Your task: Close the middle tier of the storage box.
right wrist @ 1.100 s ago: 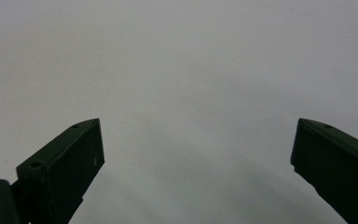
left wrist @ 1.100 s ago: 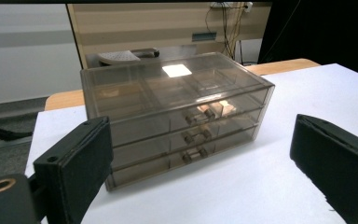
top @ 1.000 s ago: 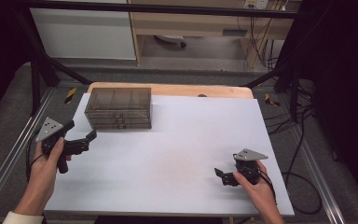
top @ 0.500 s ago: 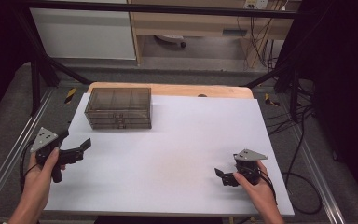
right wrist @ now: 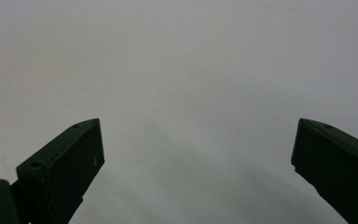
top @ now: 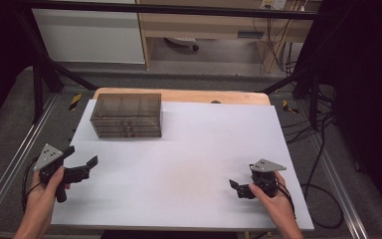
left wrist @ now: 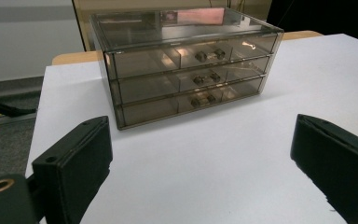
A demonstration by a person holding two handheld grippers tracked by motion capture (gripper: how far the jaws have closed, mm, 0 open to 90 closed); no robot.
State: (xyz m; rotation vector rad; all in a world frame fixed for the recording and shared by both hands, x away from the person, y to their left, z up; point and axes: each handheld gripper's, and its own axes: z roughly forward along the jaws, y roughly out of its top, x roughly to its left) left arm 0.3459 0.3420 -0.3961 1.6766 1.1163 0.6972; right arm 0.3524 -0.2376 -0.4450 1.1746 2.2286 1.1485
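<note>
A smoky, see-through drawer unit (top: 126, 115) is sitting at the far left of the white worktop (top: 194, 164), close to its far edge, where a strip of bare wood is showing beyond the white sheet. In the left gripper view the drawer unit (left wrist: 186, 63) is showing three tiers of drawers stacked one above another, each tier carrying small dark knobs near its middle, and all the drawers are lying flush with the front.

The left tool (top: 82, 167) is hovering at the near left edge of the worktop, held in the person's left hand (top: 47, 186), with its grey three-cornered plate on top. It is pointing toward the drawer unit and standing well apart from it. Its jaws are spread wide, with nothing between them but bare white surface.

The right tool (top: 239, 188) is resting low over the near right part of the worktop, gripped by the person's right hand (top: 273, 196). In the right gripper view its jaws are likewise gaping wide and gripping nothing, with plain white surface lying ahead of them. Cables are trailing across the floor to the right of the worktop.
</note>
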